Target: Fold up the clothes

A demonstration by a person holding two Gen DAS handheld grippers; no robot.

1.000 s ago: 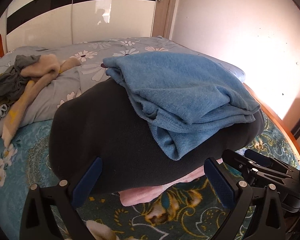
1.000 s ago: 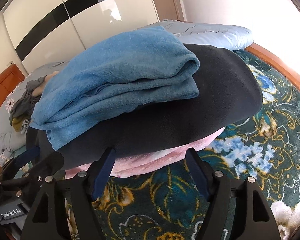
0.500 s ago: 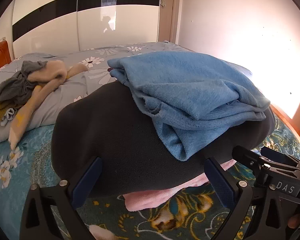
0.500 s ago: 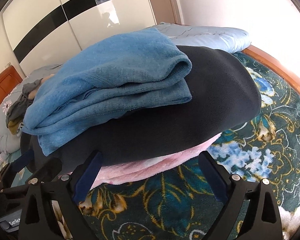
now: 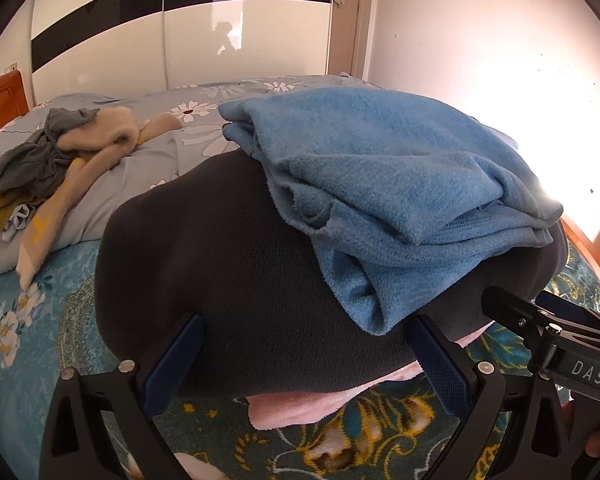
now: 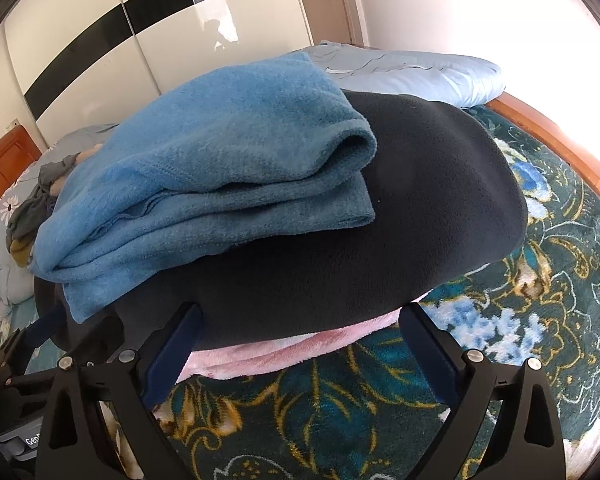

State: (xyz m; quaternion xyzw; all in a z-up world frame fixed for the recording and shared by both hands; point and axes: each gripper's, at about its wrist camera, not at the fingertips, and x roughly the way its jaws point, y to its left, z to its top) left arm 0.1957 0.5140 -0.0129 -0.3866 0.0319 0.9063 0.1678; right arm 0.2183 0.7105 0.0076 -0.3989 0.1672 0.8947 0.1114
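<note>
While both stand wide, gripping nothing | left claw | right claw | near folded stack

Blue top fuzzy fleece, wardrobe v. glossy

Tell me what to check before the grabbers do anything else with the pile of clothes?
1. Blue garment folded on top of the stack: ok.
2. Black garment under it, pink garment at the bottom: ok.
3. Right gripper open, holding nothing: ok.
4. Left gripper open, holding nothing: ok.
5. Heap of unfolded clothes waiting on the floral duvet: not ok.
6. Stack steady: cannot tell.
</note>
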